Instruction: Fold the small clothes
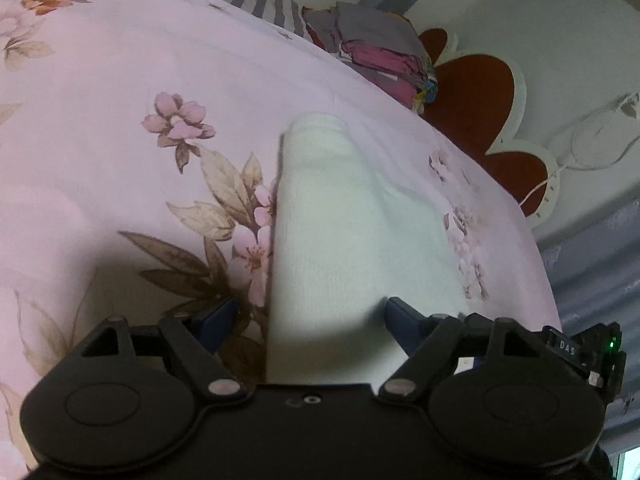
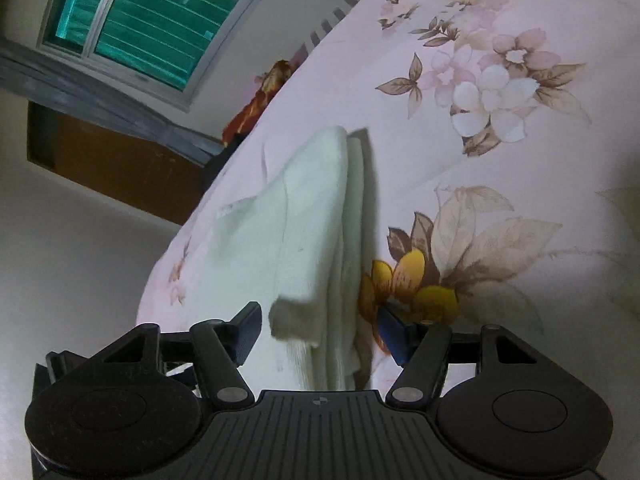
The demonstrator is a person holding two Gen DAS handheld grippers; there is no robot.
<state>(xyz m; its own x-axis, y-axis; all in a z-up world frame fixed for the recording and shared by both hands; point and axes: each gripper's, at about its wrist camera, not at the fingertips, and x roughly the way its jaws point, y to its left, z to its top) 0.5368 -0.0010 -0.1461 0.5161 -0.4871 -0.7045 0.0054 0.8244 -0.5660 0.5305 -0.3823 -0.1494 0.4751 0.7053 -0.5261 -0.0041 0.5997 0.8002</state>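
You had both the left tongs (image 1: 310,322) and right tongs (image 2: 318,330) spread open around the folded white garment (image 1: 344,236) on the floral bedsheet (image 1: 120,80), so a shallow pinch risked peeling only its top layer

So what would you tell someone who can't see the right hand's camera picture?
A folded white cloth lies on a pink flowery bedsheet, straight ahead of the open right gripper, whose blue-tipped fingers sit either side of its near end. Behind the bed is a green-glass window.
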